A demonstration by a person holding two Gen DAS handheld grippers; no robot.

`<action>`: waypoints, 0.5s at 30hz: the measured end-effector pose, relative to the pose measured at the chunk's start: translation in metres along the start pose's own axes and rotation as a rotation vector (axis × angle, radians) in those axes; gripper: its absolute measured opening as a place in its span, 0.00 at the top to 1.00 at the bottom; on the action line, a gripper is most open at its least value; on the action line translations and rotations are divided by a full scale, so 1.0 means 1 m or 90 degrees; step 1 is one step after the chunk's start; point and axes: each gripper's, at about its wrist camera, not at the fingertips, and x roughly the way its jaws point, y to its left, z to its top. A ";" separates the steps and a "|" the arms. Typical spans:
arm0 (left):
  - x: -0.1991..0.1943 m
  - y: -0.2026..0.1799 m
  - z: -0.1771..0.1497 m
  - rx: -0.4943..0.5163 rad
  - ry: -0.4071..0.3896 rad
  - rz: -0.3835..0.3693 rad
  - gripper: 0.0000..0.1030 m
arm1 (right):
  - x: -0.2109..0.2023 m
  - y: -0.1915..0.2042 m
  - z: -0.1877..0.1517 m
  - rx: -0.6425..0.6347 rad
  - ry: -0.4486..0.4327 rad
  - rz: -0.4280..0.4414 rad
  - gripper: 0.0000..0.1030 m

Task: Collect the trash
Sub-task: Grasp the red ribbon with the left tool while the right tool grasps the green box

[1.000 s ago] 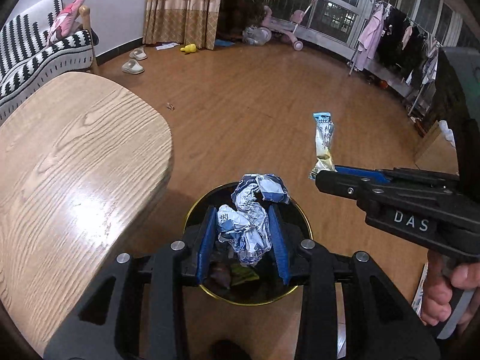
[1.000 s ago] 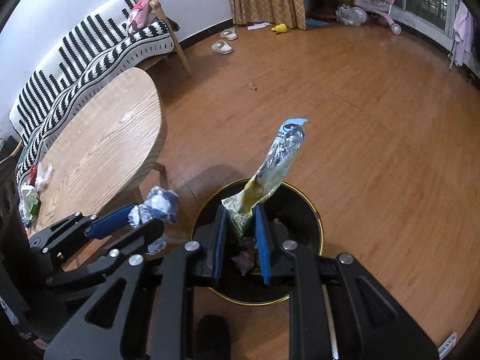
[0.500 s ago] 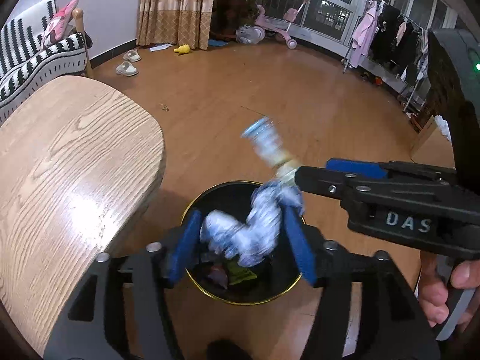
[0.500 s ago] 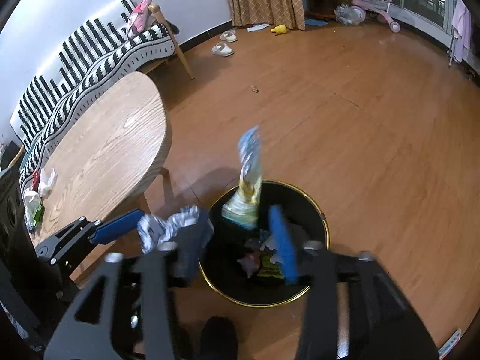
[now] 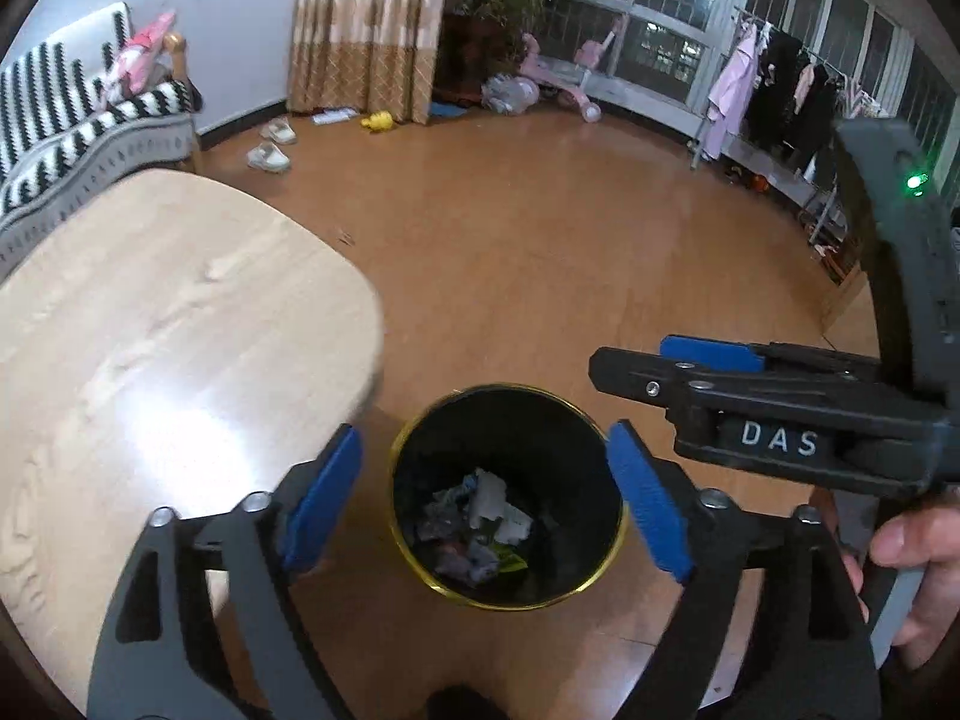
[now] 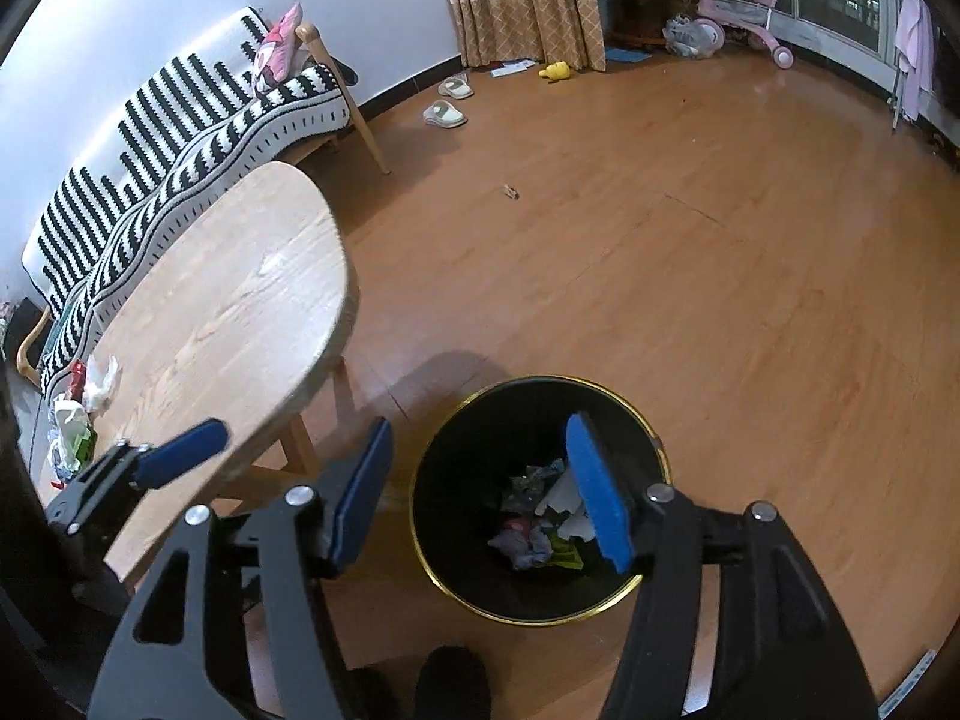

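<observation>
Hovering spread and empty over the black bin (image 6: 534, 504), both grippers face away from the leftover wrappers (image 6: 75, 414); left gripper (image 5: 492, 498) is nearer; right gripper (image 6: 480, 492) farther.

Scraps (image 6: 72, 420) at the table's (image 6: 240, 300) far end too small to identify

Two hand-held grippers: left hand-held gripper (image 5: 486, 504) and right hand-held gripper (image 6: 480, 486); one bin (image 6: 651, 438); one tabletop (image 6: 228, 324); two slippers (image 6: 450, 102).
</observation>
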 end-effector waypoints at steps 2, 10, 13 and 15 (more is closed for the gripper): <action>-0.017 0.016 -0.001 -0.012 -0.020 0.027 0.10 | -0.001 0.014 0.003 -0.008 -0.011 0.003 0.29; -0.095 0.127 -0.022 -0.123 -0.068 0.176 0.07 | 0.017 0.130 0.007 -0.098 -0.009 0.071 0.29; -0.129 0.180 -0.042 -0.174 -0.074 0.247 0.07 | 0.026 0.192 0.004 -0.145 0.002 0.109 0.29; -0.156 0.217 -0.062 -0.212 -0.079 0.294 0.07 | 0.030 0.230 -0.001 -0.171 0.010 0.133 0.29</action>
